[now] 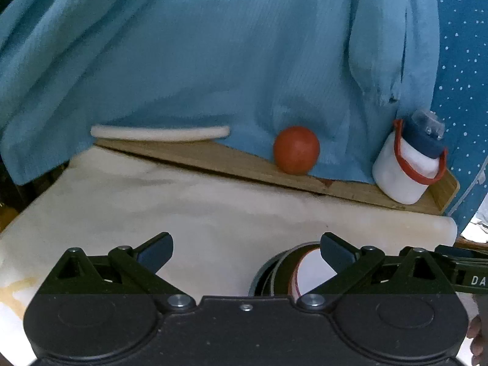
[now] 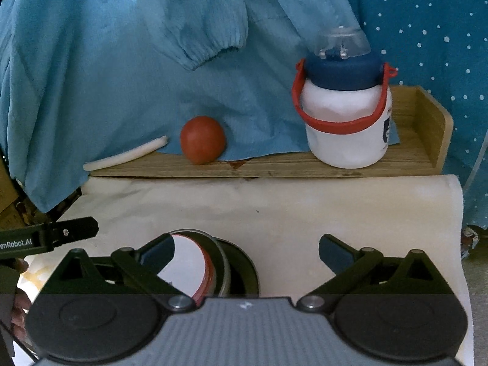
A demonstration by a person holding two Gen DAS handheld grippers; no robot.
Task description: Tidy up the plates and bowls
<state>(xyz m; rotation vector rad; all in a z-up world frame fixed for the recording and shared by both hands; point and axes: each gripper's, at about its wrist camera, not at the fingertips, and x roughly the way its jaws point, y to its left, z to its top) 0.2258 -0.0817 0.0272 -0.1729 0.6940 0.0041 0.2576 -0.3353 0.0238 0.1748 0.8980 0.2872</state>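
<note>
Both grippers, left (image 1: 246, 251) and right (image 2: 246, 253), jaws wide, holding nothing. Nested stack of dark bowls and red-rimmed white plate (image 2: 195, 270) on cream-covered bench (image 2: 305, 207) between them.

Your cream-covered table (image 2: 305, 213) carries stacked dishes (image 2: 213, 268) near you; beyond them, wooden tray (image 2: 427, 158).

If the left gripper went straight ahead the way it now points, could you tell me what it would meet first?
Probably nothing close: the open left gripper faces bare cream table cover. Beyond lies the wooden tray, then the blue cloth between the white plate and the red ball. Depth is uncertain.
</note>
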